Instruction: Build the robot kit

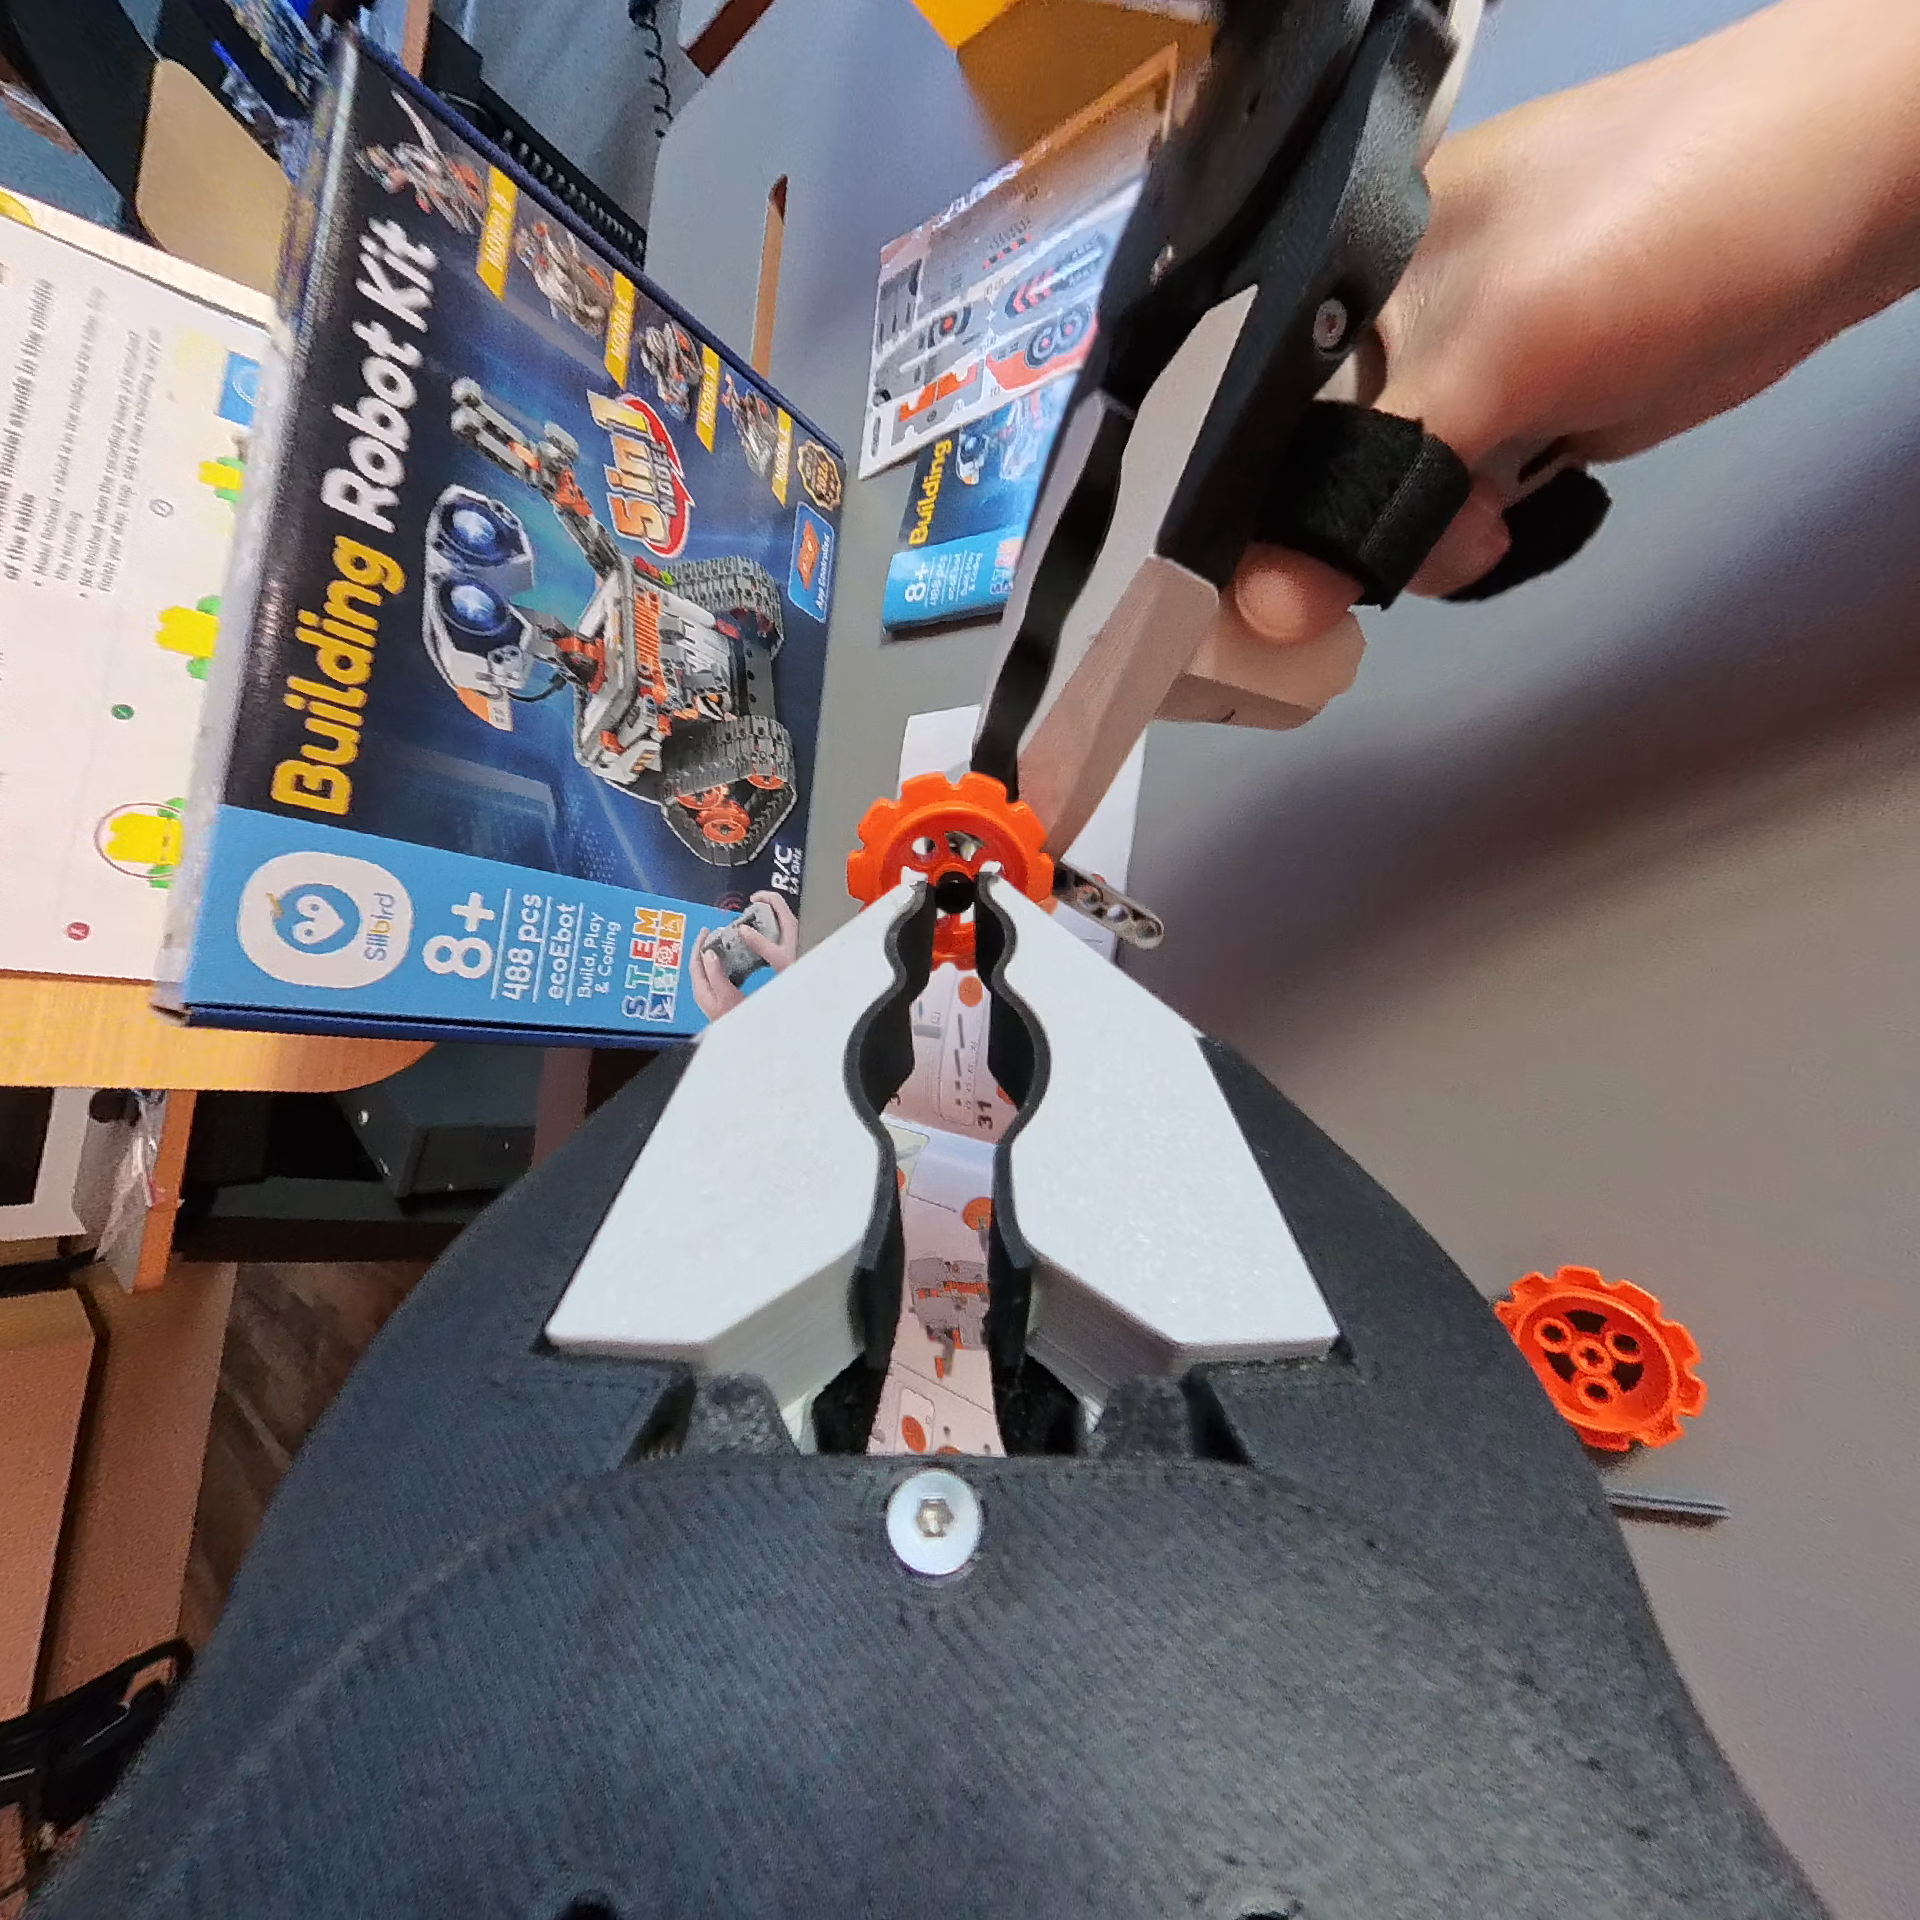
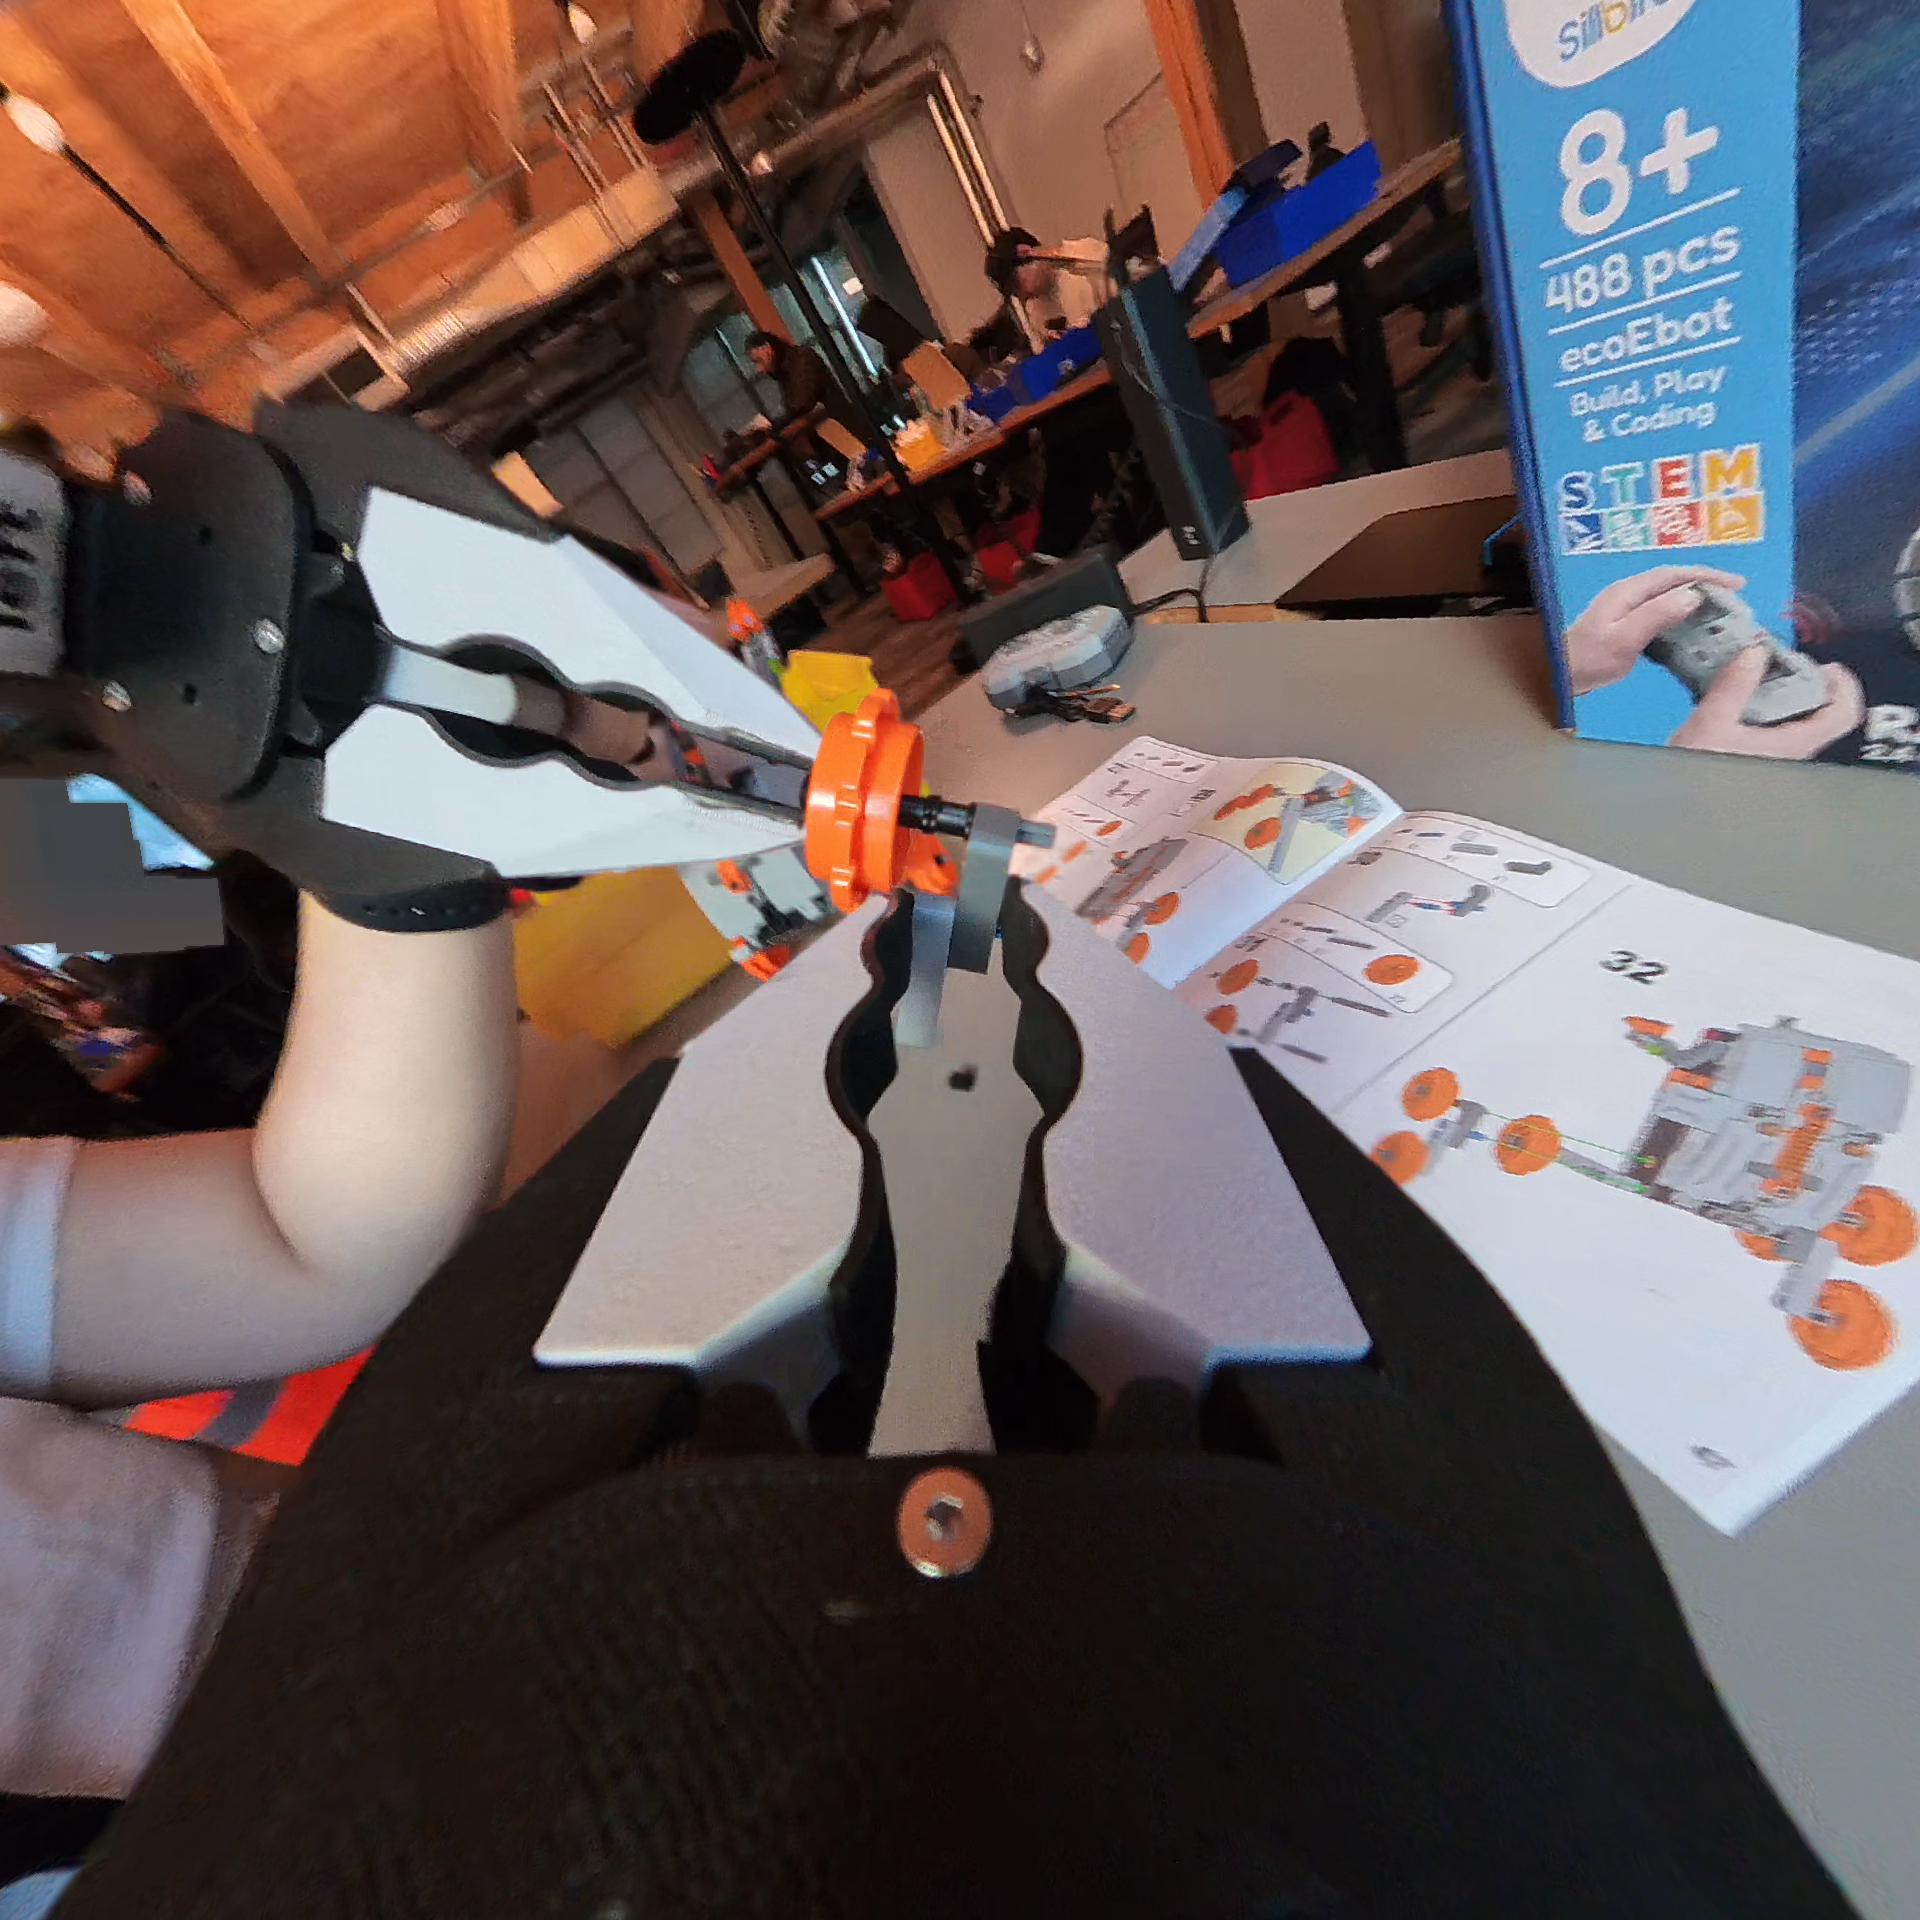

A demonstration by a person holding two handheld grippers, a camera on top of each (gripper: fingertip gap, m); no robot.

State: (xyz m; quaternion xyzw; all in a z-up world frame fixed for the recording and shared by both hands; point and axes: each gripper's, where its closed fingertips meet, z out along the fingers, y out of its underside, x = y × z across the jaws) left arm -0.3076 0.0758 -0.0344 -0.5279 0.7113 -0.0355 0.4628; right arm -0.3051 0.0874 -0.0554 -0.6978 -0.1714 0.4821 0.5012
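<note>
I see the orange gear (image 2: 862,800) on a black axle (image 2: 930,812) that runs through a grey beam (image 2: 982,883). My left tool (image 1: 951,894) is clamped on the axle end just behind the gear. My right tool (image 2: 951,925) is clamped on the beam, below the gear. A spare orange gear (image 1: 1600,1356) lies on the surface (image 1: 1558,935), well right of the gear. The booklet (image 2: 1558,1091) is beyond the gear.

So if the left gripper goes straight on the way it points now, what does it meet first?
The left gripper already grips a black axle at the hub of the toothed orange plastic wheel. Straight on, it would likely press that wheel into the right gripper's grey beam; depth is unclear.
</note>
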